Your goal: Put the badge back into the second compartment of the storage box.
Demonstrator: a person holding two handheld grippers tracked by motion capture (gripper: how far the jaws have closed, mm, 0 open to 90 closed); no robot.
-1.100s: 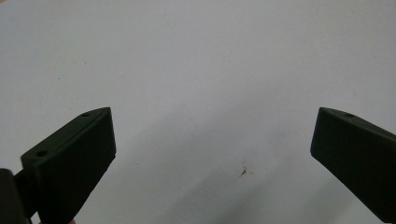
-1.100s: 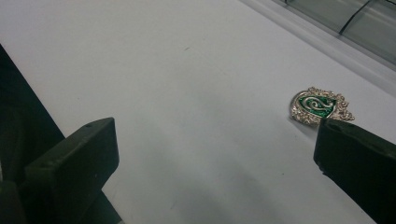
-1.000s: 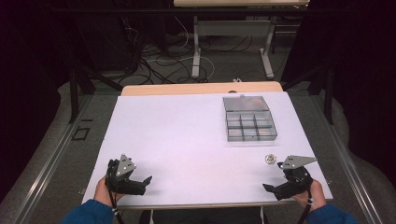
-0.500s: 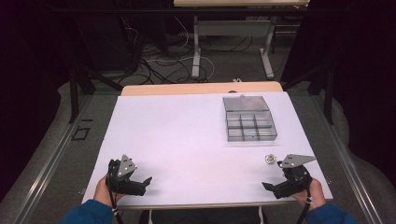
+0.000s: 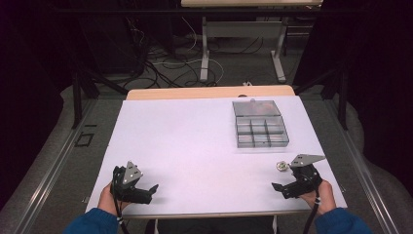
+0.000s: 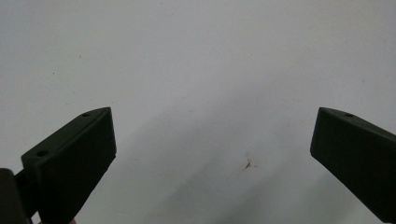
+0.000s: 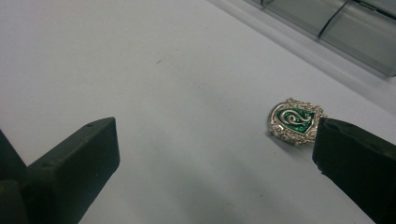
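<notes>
A small silver badge with a green enamel centre (image 7: 295,121) lies flat on the white table, just beyond the tip of my right gripper's right-hand jaw. In the high view the badge (image 5: 280,166) sits near the front right, close to my right gripper (image 5: 280,187), which is open and empty. My left gripper (image 5: 151,189) rests at the front left, also open, with bare white table between its jaws (image 6: 212,154). A grey compartment box (image 5: 259,127) with its clear lid up stands at the back right.
The white table (image 5: 195,141) has its front edge right under both hands. The box's near wall (image 7: 327,23) crosses the top right of the right gripper view. A small reddish mark (image 6: 247,164) is on the surface by the left gripper.
</notes>
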